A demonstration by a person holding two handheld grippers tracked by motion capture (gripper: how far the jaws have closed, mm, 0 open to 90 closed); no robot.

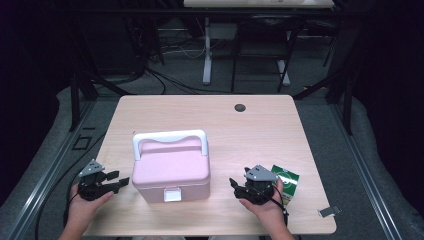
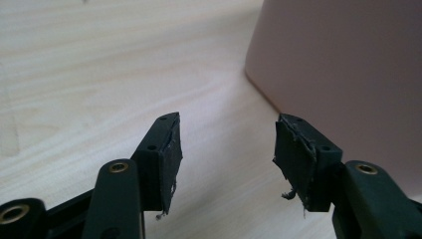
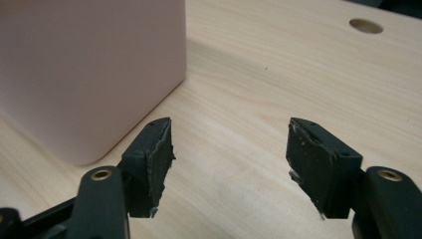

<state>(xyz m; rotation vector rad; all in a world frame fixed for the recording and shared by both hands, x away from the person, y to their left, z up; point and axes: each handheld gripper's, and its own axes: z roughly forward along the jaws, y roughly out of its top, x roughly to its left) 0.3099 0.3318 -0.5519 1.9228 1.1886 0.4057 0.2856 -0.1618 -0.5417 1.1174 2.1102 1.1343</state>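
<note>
Near the front edge of the surface (image 1: pixel 280 125), a person holds a tool in each hand. The left tool (image 1: pixel 122 180) sits by the front left corner. Its jaws are spread wide with nothing between them, and they point at the left side of the pink box (image 1: pixel 171 172). The right tool (image 1: pixel 234 184) sits nearer the front right corner. Its jaws are spread too, and empty, and they point at the right side of the box.

The pink box stands between the two tools, close to the front edge and a little left of the middle. Its lid is shut. A white latch (image 1: pixel 173 194) is on the front and a white handle (image 1: pixel 170 138) stands up over the lid.

A green packet (image 1: pixel 288 182) lies just behind the right hand. A small grey clip (image 1: pixel 328 212) lies by the front right corner. Far back, there is a round hole (image 1: pixel 240 107) in the surface.

The box looks smooth, so I think the tools could slip on its sides. If only one tool pushes, the box may slide or turn away. The right hand might also bump the green packet.
</note>
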